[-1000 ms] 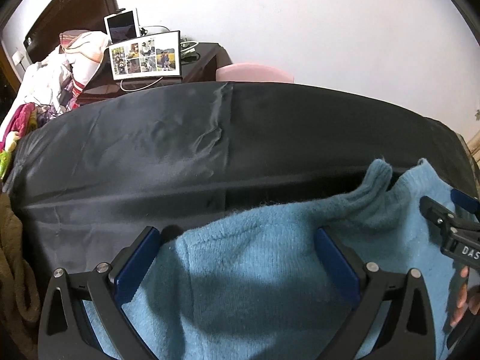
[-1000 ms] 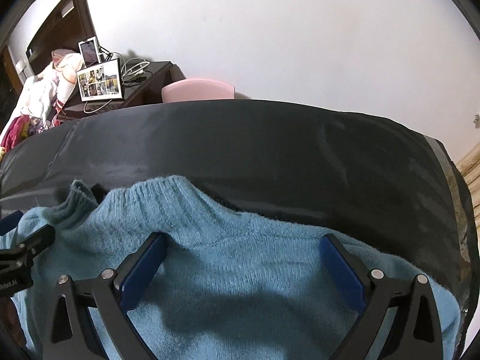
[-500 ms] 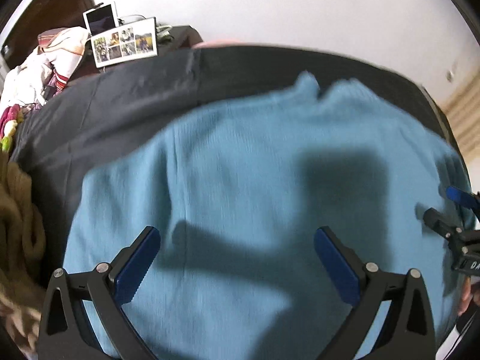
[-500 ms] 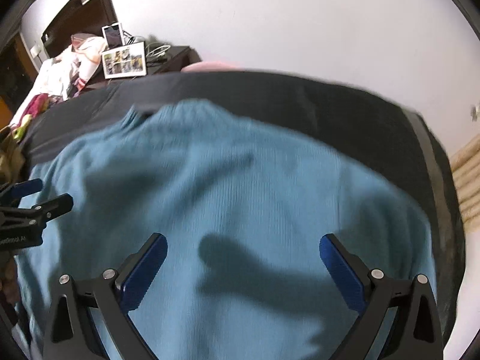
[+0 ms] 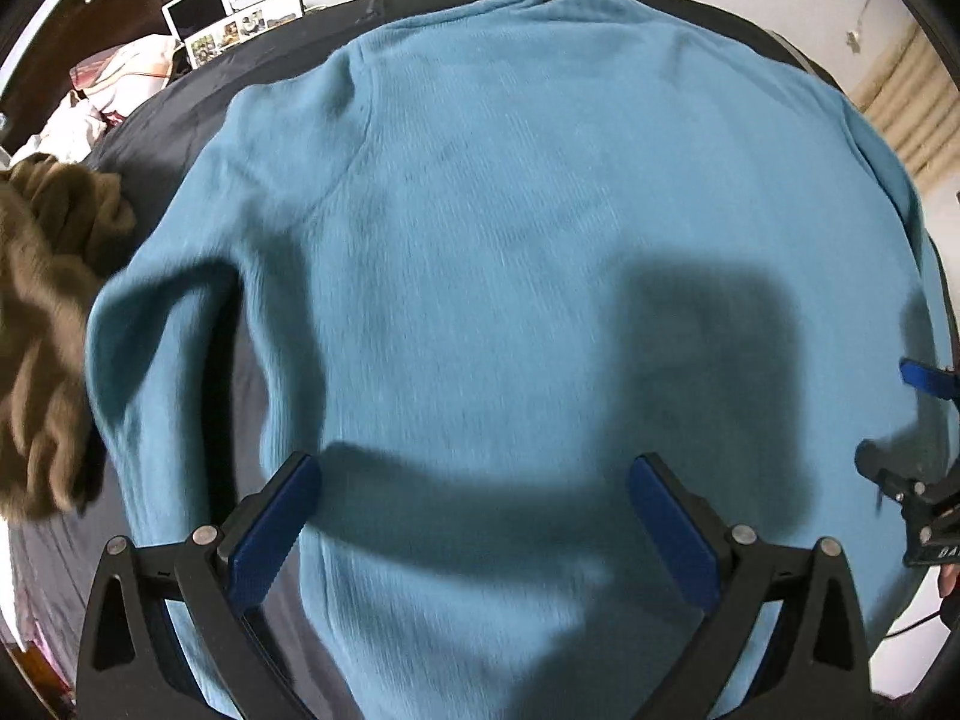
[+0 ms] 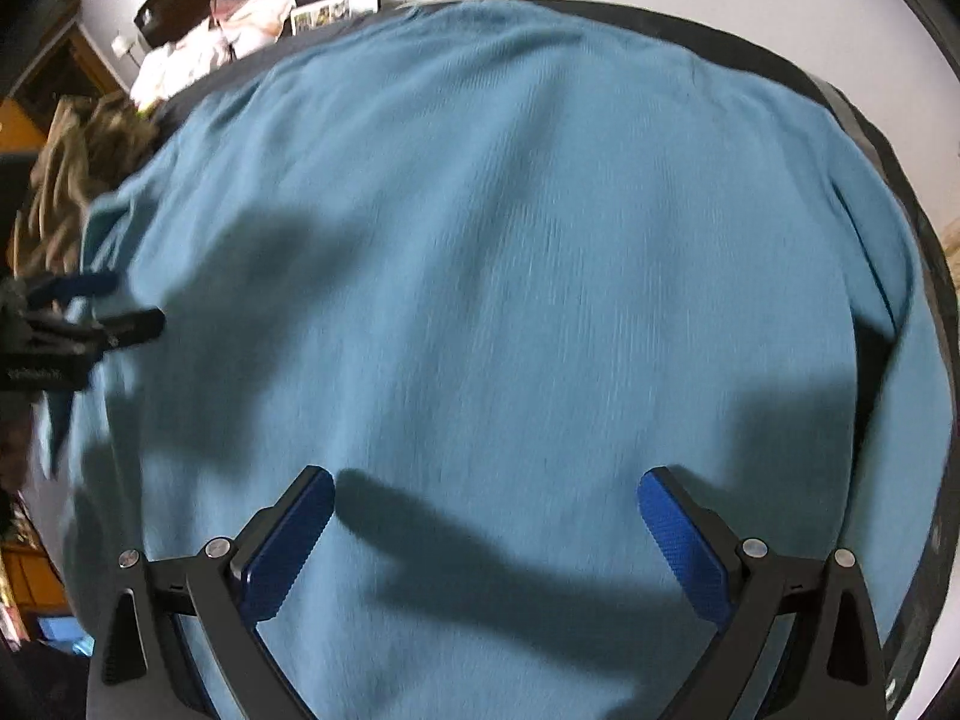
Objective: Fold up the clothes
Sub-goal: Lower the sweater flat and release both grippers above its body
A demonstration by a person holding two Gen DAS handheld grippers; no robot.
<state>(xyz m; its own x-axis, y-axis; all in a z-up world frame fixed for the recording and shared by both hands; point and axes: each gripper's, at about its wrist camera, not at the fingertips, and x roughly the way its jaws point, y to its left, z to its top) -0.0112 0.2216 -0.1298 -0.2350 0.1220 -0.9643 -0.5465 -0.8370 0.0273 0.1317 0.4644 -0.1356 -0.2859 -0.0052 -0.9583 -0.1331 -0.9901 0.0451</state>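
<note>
Your blue sweater lies flat on the dark sheet, collar far. Only your left view shows its sleeve beside the brown garment. Left gripper and right gripper gape wide, empty.

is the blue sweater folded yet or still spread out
Spread out: the blue knit sweater lies flat on the dark cover, collar far, one sleeve straight alongside the body.

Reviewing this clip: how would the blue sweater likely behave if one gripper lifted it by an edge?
The blue sweater would probably sag; it lies limp, following the dark cover. Its fuzzy knit likely grips the pads. The loose sleeve would probably trail.
</note>
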